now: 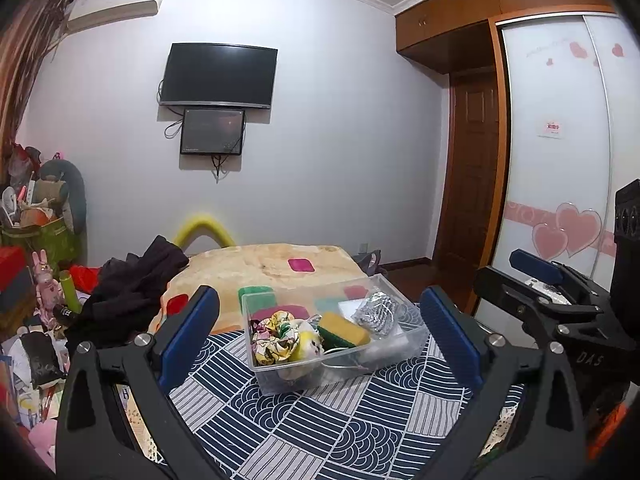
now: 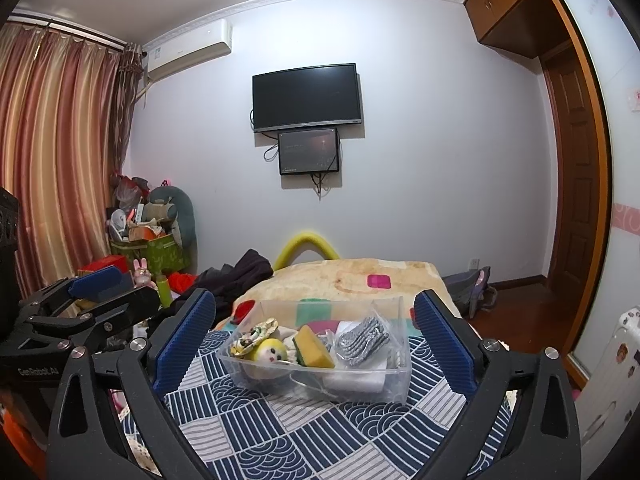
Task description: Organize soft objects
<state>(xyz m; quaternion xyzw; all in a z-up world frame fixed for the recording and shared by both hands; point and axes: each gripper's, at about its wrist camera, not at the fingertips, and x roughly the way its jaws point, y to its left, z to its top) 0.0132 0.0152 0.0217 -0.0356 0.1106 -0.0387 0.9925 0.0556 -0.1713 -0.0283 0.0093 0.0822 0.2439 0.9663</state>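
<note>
A clear plastic bin (image 1: 272,380) stands on a blue-and-white patterned cloth (image 1: 320,432). It holds a floral scrunchie (image 1: 276,338), a yellow-green sponge (image 1: 346,330), a small yellow doll (image 2: 270,350) and a grey knit item in a plastic bag (image 1: 378,312). The bin also shows in the right wrist view (image 2: 360,394), with the sponge (image 2: 314,346) and the grey item (image 2: 362,340). My left gripper (image 1: 320,332) is open and empty, just short of the bin. My right gripper (image 2: 316,336) is open and empty, also short of the bin.
A beige blanket (image 1: 256,272) with coloured squares covers the bed behind the bin. Dark clothes (image 1: 128,292) lie at its left. Cluttered boxes and toys (image 2: 152,248) stand by the curtain. A wardrobe (image 1: 560,160) and door are at the right.
</note>
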